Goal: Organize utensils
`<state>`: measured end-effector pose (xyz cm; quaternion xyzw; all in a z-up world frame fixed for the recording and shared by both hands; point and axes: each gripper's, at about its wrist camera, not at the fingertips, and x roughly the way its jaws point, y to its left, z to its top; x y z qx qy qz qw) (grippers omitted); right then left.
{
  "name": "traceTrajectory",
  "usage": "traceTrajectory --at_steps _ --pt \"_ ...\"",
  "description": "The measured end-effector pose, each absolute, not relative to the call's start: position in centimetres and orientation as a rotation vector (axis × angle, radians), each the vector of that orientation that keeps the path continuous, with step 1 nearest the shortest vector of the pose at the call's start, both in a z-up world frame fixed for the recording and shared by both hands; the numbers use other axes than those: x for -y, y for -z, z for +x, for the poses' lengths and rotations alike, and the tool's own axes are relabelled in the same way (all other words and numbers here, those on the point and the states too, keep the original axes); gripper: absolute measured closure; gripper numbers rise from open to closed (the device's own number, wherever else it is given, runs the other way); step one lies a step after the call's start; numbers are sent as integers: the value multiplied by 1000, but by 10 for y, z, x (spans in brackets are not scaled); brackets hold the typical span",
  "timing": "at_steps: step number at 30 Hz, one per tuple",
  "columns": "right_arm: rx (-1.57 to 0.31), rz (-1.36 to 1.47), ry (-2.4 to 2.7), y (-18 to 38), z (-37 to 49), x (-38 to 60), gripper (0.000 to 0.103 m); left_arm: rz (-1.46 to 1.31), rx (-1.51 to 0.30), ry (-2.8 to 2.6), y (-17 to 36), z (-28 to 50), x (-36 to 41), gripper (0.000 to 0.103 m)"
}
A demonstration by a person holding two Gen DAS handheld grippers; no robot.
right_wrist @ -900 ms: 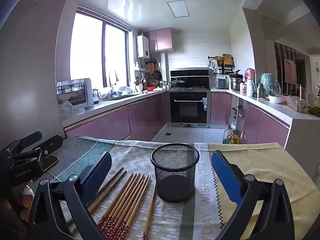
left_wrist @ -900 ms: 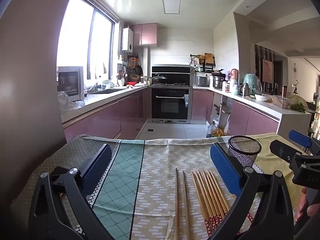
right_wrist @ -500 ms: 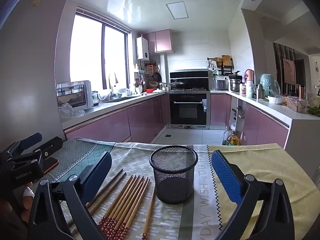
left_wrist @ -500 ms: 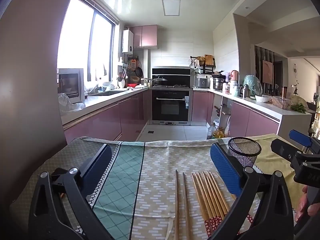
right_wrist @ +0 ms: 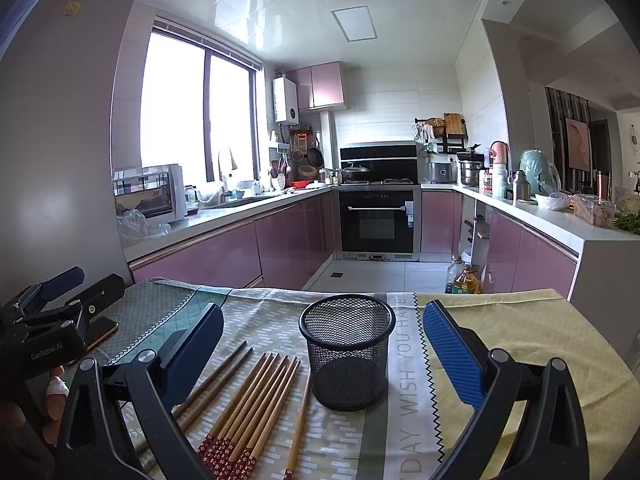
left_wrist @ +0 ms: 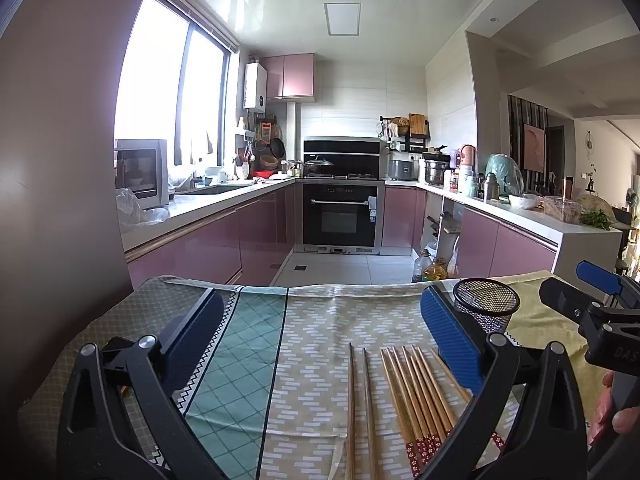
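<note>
The left tool hangs over the patterned cloth that covers the surface, its two blue pads wide apart with nothing between them. The right tool is likewise spread wide and empty, pointing slightly downward toward the black mesh cup, which stands upright on the cloth between its pads without touching either.

A row of light wooden chopsticks with red patterned ends lies flat just left of the cup, close together and roughly parallel; one more stick lies nearest the cup's base, possibly touching it, though the angle makes that hard to judge. Two darker chopsticks lie side by side to the left of the light ones, slightly apart from them.

In the right wrist view, the left tool appears at the left edge, a hand gripping its handle, with a phone-like object on the cloth under it.
</note>
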<state>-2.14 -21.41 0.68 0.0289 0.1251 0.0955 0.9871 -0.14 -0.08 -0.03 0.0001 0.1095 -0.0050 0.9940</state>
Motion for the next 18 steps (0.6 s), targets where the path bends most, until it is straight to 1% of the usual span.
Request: traceTrajectory --at_steps 18 --pt "-249 62 -191 -8 -22 214 6 -3 -206 11 -2 -3 -2 6"
